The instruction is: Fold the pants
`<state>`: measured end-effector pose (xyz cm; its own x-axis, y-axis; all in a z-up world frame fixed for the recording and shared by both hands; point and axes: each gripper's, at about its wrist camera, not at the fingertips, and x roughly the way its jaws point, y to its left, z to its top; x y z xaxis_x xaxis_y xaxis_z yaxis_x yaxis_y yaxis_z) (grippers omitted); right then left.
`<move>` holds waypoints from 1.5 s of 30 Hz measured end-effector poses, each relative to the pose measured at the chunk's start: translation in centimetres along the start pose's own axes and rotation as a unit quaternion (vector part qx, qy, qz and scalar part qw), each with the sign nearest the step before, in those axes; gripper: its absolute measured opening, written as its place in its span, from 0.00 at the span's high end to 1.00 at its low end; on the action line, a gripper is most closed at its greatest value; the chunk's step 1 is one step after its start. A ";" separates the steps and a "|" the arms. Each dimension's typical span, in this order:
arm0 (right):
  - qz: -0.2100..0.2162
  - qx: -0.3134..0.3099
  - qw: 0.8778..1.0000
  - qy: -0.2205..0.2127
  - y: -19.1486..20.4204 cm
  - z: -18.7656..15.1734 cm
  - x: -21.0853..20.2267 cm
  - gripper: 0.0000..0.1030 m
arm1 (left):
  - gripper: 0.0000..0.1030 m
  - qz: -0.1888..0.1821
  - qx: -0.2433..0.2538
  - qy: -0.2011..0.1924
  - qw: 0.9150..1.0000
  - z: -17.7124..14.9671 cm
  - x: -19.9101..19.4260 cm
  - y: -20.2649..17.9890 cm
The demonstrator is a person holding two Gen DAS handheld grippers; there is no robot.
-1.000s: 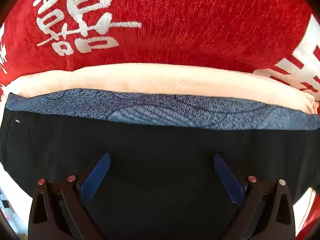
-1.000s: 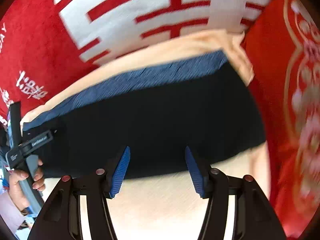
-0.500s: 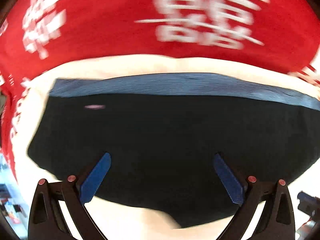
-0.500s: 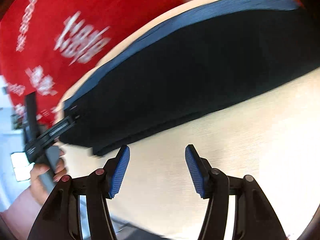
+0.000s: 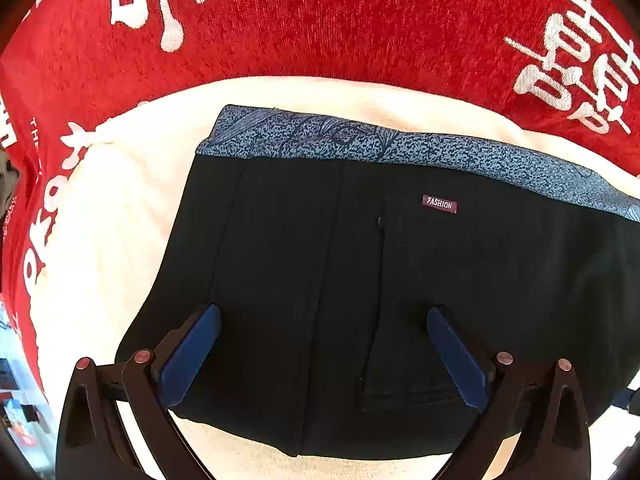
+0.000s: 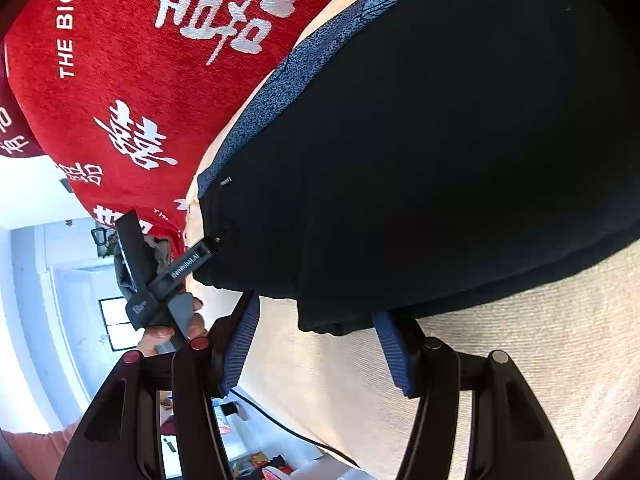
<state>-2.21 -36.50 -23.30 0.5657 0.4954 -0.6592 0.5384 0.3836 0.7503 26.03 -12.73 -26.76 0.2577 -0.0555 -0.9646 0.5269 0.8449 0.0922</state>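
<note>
A cream cushion (image 5: 120, 216) carries the work, backed by one red cover (image 5: 360, 32) printed with white characters. Past the cushion's left edge in the right wrist view there is a pale room with a dark-framed window (image 6: 116, 322).

One pair of black pants (image 5: 360, 288) lies folded flat on the cushion, with one blue patterned waistband (image 5: 400, 148) along the side nearest the red cover and one small "FASHION" tag (image 5: 439, 204) just below it. The bundle's long axis runs parallel to the cover's lower edge.

Two grippers are in view. The left gripper (image 5: 323, 354) hovers over the pants, jaws spread wide, holding nothing. The right gripper (image 6: 316, 354) sits at the pants' near edge, jaws apart and empty.
</note>
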 end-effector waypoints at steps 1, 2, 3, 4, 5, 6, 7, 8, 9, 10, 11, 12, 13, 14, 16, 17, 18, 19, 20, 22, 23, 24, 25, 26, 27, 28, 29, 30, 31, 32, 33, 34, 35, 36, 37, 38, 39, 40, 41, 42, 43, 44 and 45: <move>0.001 0.013 1.000 0.000 -0.1 0.2 0.1 0.38 | 0.00 -0.004 -0.001 -0.002 1.000 -0.3 -0.3 -0.1; 0.005 0.027 1.000 0.000 -0.5 0.3 -0.4 0.38 | 0.00 -0.006 0.000 -0.003 1.000 -0.4 -0.4 0.0; 0.011 0.041 0.999 0.001 -0.7 0.5 -0.4 0.40 | 0.00 -0.007 0.002 -0.003 1.000 0.0 -0.7 -0.7; 0.017 0.052 0.998 -0.001 -0.9 0.6 -0.5 0.54 | 0.00 -0.008 0.003 -0.003 1.000 -0.1 -0.9 -0.6; 0.015 0.061 0.998 -0.005 -1.0 0.8 -0.5 0.88 | 0.00 -0.009 0.005 -0.003 1.000 -0.2 -0.9 -0.5; -0.002 0.063 0.998 -0.006 -1.1 0.9 -0.6 0.91 | 0.00 -0.010 0.006 -0.002 1.000 -0.2 -1.0 -0.4; 0.003 0.065 0.998 -0.009 -1.0 1.0 -0.9 0.91 | 0.00 -0.011 0.010 -0.001 1.000 -0.2 -1.0 -0.3; 0.011 0.063 0.998 -0.016 -0.5 1.0 -1.0 0.91 | 0.00 -0.011 0.012 -0.001 1.000 -0.2 -1.3 -0.4; 0.014 0.052 0.998 -0.023 0.0 0.6 -1.7 0.92 | 0.00 -0.012 0.015 -0.001 1.000 -0.2 -1.5 -0.5; 0.016 0.034 0.999 -0.029 0.7 0.1 -2.3 0.92 | 0.00 -0.013 0.017 -0.001 1.000 -0.2 -1.5 -0.3; 0.014 0.028 0.999 -0.030 0.8 -0.3 -2.5 0.95 | 0.00 -0.013 0.019 -0.003 1.000 -0.3 -1.4 -0.1; 0.009 0.026 0.999 -0.028 0.8 -0.6 -2.3 0.95 | 0.00 -0.013 0.021 -0.006 1.000 -0.4 -1.3 0.1; -0.009 0.028 0.999 -0.022 0.3 -1.1 -1.9 0.95 | 0.00 -0.014 0.021 -0.007 1.000 -0.6 -1.8 0.3; -0.029 0.029 0.999 -0.015 -0.3 -1.3 -1.3 0.95 | 0.00 -0.016 0.020 -0.008 1.000 -0.7 -1.7 0.5; -0.052 0.039 0.998 0.001 -1.4 -1.6 0.1 0.95 | 0.00 -0.011 0.019 -0.005 1.000 -0.7 -1.8 0.5; -0.040 0.048 0.998 0.003 -1.5 -1.7 -0.1 0.95 | 0.00 -0.004 0.019 -0.002 1.000 -0.7 -2.0 0.4; -0.045 0.048 0.998 0.012 -1.4 -1.7 -0.5 0.94 | 0.00 0.006 0.021 0.000 1.000 -0.6 -2.3 0.2; -0.056 0.042 0.997 0.020 -1.1 -1.8 -1.1 0.91 | 0.00 0.017 0.027 0.000 1.000 -0.8 -3.0 -0.3; -0.061 0.035 0.997 0.024 -0.8 -1.7 -1.8 0.82 | 0.00 0.016 0.032 0.000 0.999 -0.9 -3.5 -0.9; -0.060 0.022 0.998 -0.003 -0.4 -1.2 -4.2 0.60 | 0.00 -0.003 0.041 -0.005 0.999 -1.3 -4.8 -2.4; -0.059 0.024 0.998 -0.022 -0.6 -0.9 -5.3 0.57 | 0.00 -0.016 0.047 -0.012 0.999 -1.5 -5.6 -3.6; -0.061 0.033 0.997 -0.045 -1.0 -0.3 -6.6 0.57 | 0.00 -0.024 0.052 -0.017 0.998 -1.8 -6.3 -4.5; -0.061 0.045 0.996 -0.057 -1.6 0.5 -7.3 0.57 | 0.00 -0.038 0.058 -0.020 0.997 -1.8 -6.7 -6.3; -0.061 0.060 0.994 -0.066 -2.3 1.0 -7.6 0.57 | 0.00 -0.053 0.060 -0.019 0.997 -1.9 -7.0 -7.2; -0.062 0.077 0.992 -0.075 -3.0 1.6 -7.9 0.57 | 0.00 -0.072 0.063 -0.017 0.995 -1.8 -6.9 -8.9; -0.052 0.094 0.991 -0.078 -3.7 2.0 -7.9 0.59 | 0.00 -0.079 0.067 -0.017 0.995 -1.8 -6.8 -9.9; -0.044 0.106 0.990 -0.080 -4.2 2.3 -8.0 0.82 | 0.00 -0.087 0.074 -0.015 0.993 -1.8 -6.6 -11.6; -0.036 0.123 0.988 -0.086 -4.6 2.6 -8.0 0.93 | 0.00 -0.096 0.083 -0.013 0.992 -2.0 -6.3 -13.1; -0.034 0.129 0.987 -0.088 -4.8 2.8 -8.1 0.94 | 0.00 -0.100 0.090 -0.009 0.991 -2.3 -6.1 -13.9; -0.031 0.128 0.987 -0.095 -4.7 2.5 -8.3 0.94 | 0.00 -0.098 0.104 0.002 0.990 -3.1 -5.7 -15.2; -0.041 0.122 0.987 -0.098 -4.7 2.1 -8.2 0.94 | 0.00 -0.093 0.124 0.019 0.988 -4.4 -5.0 -16.2; -0.054 0.118 0.987 -0.098 -4.8 1.6 -8.1 0.95 | 0.00 -0.088 0.136 0.026 0.987 -5.2 -4.6 -16.6; -0.067 0.116 0.986 -0.095 -5.1 1.3 -7.8 0.95 | 0.00 -0.086 0.129 0.000 0.988 -6.4 -5.1 -16.3; -0.072 0.119 0.986 -0.090 -5.3 1.1 -7.5 0.95 | 0.00 -0.088 0.123 0.001 0.989 -6.9 -5.3 -16.0; -0.062 0.125 0.986 -0.086 -5.7 0.8 -7.4 0.94 | 0.00 -0.091 0.116 0.008 0.989 -6.9 -5.3 -15.7; -0.057 0.126 0.987 -0.082 -5.8 0.9 -7.5 0.91 | 0.00 -0.096 0.102 0.021 0.990 -6.7 -5.3 -15.2; -0.059 0.119 0.989 -0.072 -5.5 1.2 -7.8 0.90 | 0.00 -0.097 0.096 0.033 0.990 -6.5 -5.3 -15.0; -0.076 0.103 0.990 -0.058 -4.9 1.5 -8.1 0.88 | 0.00 -0.094 0.096 0.041 0.990 -6.2 -5.4 -14.7; -0.093 0.075 0.992 -0.049 -3.9 1.8 -8.7 0.85 | 0.00 -0.086 0.103 0.038 0.990 -5.7 -5.9 -14.7; -0.105 0.050 0.992 -0.050 -2.9 2.2 -9.3 0.83 | 0.00 -0.079 0.110 0.022 0.991 -5.1 -6.7 -14.7; -0.125 0.010 0.990 -0.060 -1.7 2.7 -10.3 0.78 | 0.00 -0.077 0.111 0.011 0.991 -4.5 -7.2 -14.7; -0.138 -0.011 0.988 -0.067 -1.0 3.1 -10.8 0.72 | 0.00 -0.077 0.108 -0.006 0.991 -3.6 -8.0 -14.7; -0.161 -0.042 0.983 -0.080 -0.2 4.1 -11.5 0.70 | 0.00 -0.080 0.103 -0.018 0.991 -2.5 -8.5 -14.9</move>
<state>-6.27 -45.49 -16.03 0.4692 0.2121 -0.8573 0.6562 0.5659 0.4991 13.98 -23.47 -20.59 0.1840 -0.2030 -0.9617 0.7173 0.6967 -0.0098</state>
